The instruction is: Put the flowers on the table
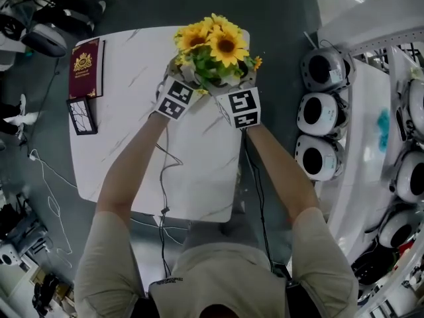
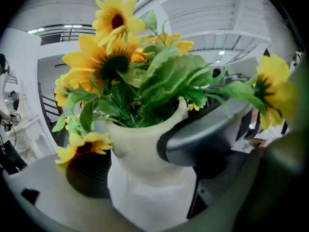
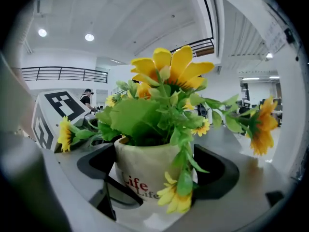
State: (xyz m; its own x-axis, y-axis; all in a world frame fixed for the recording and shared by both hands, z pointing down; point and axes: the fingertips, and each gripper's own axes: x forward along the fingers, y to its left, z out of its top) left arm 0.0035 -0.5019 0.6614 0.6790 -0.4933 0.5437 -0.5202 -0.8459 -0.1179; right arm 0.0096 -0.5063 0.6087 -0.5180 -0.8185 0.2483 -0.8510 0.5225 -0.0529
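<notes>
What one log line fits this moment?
left gripper: shut on flower pot | right gripper: shut on flower pot | flower pot: at far edge of table

The left gripper (image 2: 145, 164) gripped a cream pot (image 2: 140, 146). Its dark ribbed jaw pressed the pot's left side and its grey curved jaw pressed the right. Yellow flowers (image 2: 107, 62) with broad green leaves (image 2: 169, 79) rose from the pot, and one bloom (image 2: 79, 146) drooped over the left jaw. A white ceiling (image 2: 217, 13) showed behind.
</notes>
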